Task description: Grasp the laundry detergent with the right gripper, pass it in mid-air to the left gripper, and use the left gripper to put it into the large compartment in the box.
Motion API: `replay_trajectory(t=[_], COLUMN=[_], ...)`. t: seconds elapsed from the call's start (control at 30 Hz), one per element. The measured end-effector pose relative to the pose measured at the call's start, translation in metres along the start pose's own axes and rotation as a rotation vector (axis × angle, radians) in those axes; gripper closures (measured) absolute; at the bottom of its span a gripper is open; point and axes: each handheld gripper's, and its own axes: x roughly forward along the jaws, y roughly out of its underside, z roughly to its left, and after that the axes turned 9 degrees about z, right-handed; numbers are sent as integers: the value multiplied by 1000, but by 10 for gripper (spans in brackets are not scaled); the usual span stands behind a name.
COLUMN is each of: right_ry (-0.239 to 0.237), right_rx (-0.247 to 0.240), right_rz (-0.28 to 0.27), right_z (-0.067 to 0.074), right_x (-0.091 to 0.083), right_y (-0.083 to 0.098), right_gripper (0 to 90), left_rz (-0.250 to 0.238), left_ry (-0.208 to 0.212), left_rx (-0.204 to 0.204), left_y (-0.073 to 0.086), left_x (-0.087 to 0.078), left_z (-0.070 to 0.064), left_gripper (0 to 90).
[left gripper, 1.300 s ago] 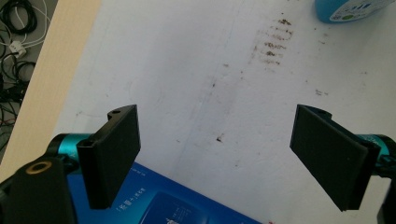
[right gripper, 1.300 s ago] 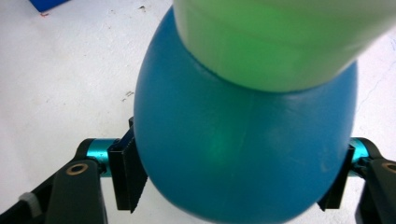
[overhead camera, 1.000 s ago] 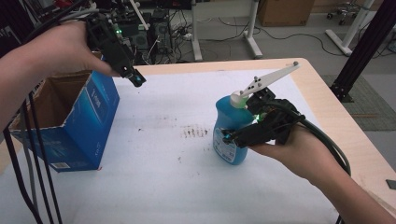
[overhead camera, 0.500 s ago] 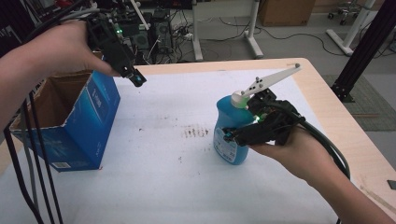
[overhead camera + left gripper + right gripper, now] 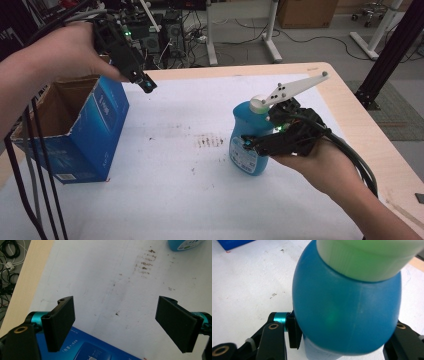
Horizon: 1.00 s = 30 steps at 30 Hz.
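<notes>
Upright near the right edge of the white-covered surface (image 5: 165,200) stands a blue plastic bottle with a pale ribbed cap (image 5: 248,137); its contents cannot be told. At the left edge sits an open blue cardboard box (image 5: 90,130), its inside brown. The right tongs (image 5: 252,145) have just been closing and clench the bottle's body. The left tongs (image 5: 145,84) hang released, spread wide, above the box's far corner.

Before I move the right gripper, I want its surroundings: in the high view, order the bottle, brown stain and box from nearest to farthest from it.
1. Bottle: clamped in the right gripper.
2. Brown stain: on the sheet, just left of the bottle.
3. Box: at the table's far left.
</notes>
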Motion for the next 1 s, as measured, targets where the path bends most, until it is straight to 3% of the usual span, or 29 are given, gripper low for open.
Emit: replay_trajectory(t=[0.27,0.43,0.67,0.7,0.77,1.0], right_ry=[-19,-89,-186,-212,-224,-333], right_rx=[-34,-56,-132,-160,-166,-265], right_rz=[-7,-10,-24,-30,-32,-46], right_z=[-4,-12,-27,-31,-33,-41], right_x=[-1,-3,-14,-17,-19,-27], right_y=[0,-4,-24,-31,-35,-66], right_gripper=[450,453,453,454,454,453], left_rz=[-5,-13,-42,-43,-59,-103], left_ry=[3,11,25,27,36,71], left_rx=[1,11,40,56,73,164], left_y=[1,1,-2,-3,-6,-18], left_x=[-2,-6,-20,-23,-29,-54], left_z=[-1,-1,-8,-9,-13,-29], left_gripper=[162,162,162,162,162,162])
